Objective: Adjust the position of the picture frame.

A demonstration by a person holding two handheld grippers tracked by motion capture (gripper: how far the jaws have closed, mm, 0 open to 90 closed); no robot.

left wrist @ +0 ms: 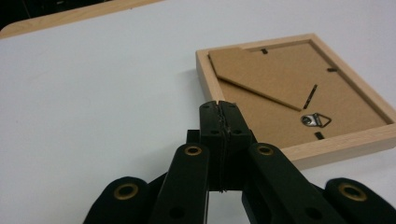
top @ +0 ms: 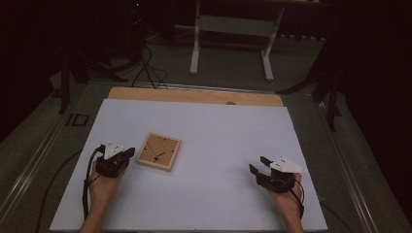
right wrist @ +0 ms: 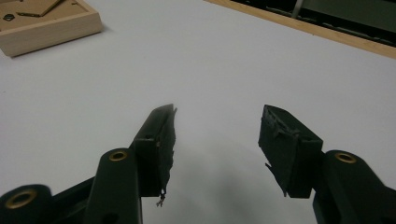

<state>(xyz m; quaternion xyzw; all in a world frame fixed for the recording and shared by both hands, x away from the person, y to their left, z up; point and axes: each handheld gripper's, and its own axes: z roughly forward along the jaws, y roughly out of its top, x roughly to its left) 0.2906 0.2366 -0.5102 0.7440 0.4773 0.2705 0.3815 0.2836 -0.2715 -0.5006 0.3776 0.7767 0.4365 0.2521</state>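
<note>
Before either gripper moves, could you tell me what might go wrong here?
1. The left gripper is shut right beside the picture frame; pushing forward may shove the frame rather than grasp it.
2. The frame's loose-looking backing flap could catch.
3. The right gripper, open, sits far off and cannot steady it.

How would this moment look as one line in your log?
left gripper shut, empty, beside picture frame | frame face down on white table | right gripper open, empty

Wooden frame (top: 158, 151) face-down on white table (top: 209, 136), just beside left gripper (top: 127, 154).
</note>
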